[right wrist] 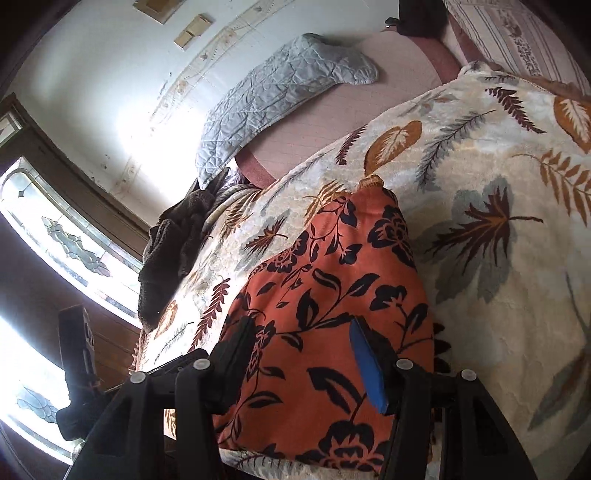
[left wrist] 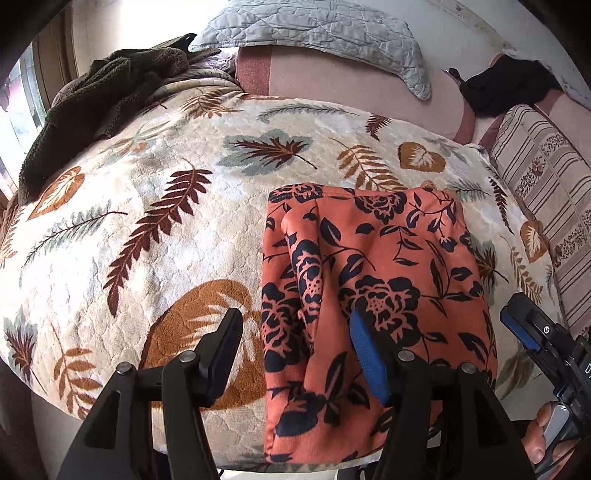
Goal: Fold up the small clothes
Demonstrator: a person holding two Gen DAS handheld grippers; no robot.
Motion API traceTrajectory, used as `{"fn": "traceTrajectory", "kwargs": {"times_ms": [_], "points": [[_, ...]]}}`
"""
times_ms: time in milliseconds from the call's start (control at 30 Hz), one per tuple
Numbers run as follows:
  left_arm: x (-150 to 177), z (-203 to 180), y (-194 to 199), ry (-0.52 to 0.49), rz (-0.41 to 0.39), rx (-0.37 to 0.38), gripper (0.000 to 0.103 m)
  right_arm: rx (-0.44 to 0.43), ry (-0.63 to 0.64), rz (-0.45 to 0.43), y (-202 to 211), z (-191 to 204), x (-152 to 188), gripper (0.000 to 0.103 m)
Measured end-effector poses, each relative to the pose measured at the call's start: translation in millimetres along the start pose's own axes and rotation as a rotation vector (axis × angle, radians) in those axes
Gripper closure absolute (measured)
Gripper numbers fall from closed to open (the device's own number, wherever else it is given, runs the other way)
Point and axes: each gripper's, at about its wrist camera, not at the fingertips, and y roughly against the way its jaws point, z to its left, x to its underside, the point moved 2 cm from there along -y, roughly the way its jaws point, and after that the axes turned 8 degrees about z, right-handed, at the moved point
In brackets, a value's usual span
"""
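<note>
While both tools hang wide open with nothing between their fingers, the orange floral garment (left wrist: 373,295) lies folded into a rough rectangle at the near edge of the bed, on the leaf-print blanket (left wrist: 155,206). Judging from this, the fold looks largely done, and what remains is tidying: the left tool (left wrist: 295,343) sits over the garment's near left part, where a raised lengthwise pleat wants pressing flat before any further fold, so edges meet squarely. The right tool (right wrist: 301,354) hovers over the cloth's near end, well placed to pinch a corner. Farther off lie a dark fleecy heap (left wrist: 99,110) and a grey quilted pillow (left wrist: 314,33). Only the left view shows the pleat clearly and the striped cushion (left wrist: 543,206) at right; only the right view shows the patterned window (right wrist: 70,243).
</note>
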Motion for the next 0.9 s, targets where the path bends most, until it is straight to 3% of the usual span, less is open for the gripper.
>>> {"fn": "traceTrajectory", "kwargs": {"times_ms": [133,333,500,600,733,900], "points": [[13.3,2.6,-28.0,0.003,0.100,-0.033,0.040,0.050,-0.083,0.138,-26.7,-22.6,16.0,0.046],[13.7,1.4,-3.6,-0.003,0.070,-0.026,0.040,0.026,-0.065,0.093,4.6,-13.7,19.2,0.046],[8.8,-5.3,51.3,0.002,-0.048,-0.025,0.040,0.053,-0.001,-0.041,63.7,4.1,17.3,0.045],[9.3,-15.2,92.0,-0.022,-0.149,-0.055,0.037,0.071,0.032,-0.145,105.8,18.1,13.9,0.035],[10.1,-27.1,146.9,-0.044,-0.298,-0.091,0.022,0.104,0.089,-0.272,155.4,40.7,9.7,0.035],[18.1,-38.4,210.6,-0.064,-0.472,-0.158,0.013,0.127,0.153,-0.406,210.0,67.1,13.1,0.031]]}}
